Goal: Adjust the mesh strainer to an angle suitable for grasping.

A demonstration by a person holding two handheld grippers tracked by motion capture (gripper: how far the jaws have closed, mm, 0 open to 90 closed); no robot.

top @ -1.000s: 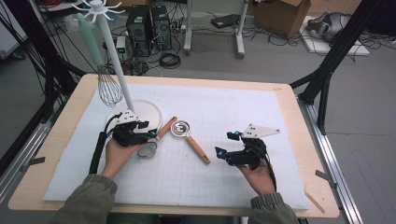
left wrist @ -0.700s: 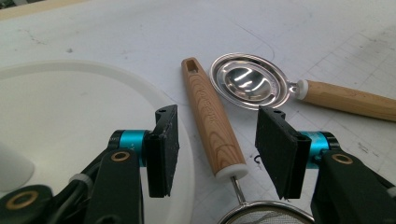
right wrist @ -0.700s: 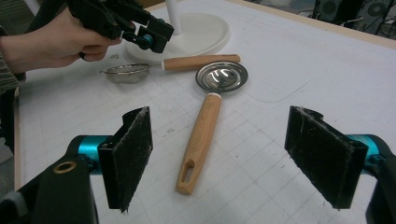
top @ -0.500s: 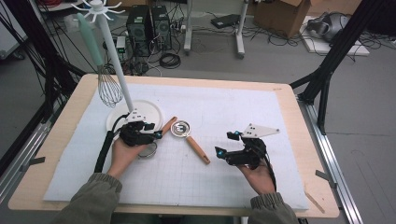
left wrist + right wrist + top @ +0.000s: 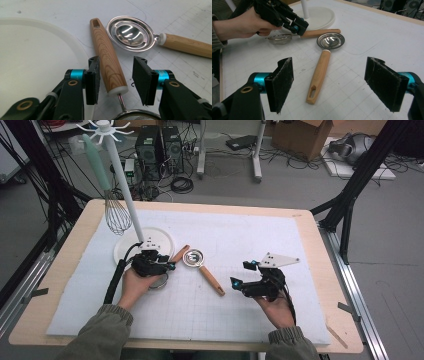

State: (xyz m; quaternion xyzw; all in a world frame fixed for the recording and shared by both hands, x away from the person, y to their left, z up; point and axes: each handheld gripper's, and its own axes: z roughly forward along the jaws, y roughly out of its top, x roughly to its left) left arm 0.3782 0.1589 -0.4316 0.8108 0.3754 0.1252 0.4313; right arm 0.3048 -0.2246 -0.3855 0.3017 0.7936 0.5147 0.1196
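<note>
Two claws released: left claw [image 5: 116,80] straddles the strainer handle [image 5: 107,56] without clamping; right claw [image 5: 337,85] hovers near the spoon [image 5: 322,62].

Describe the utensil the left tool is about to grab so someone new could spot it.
Start at the round white stand base at the table's back left. Just right of its rim lies a small mesh strainer, its wooden handle between the open left tool. Unlike the neighbouring shiny solid-bowled scoop, its bowl is wire mesh.
</note>
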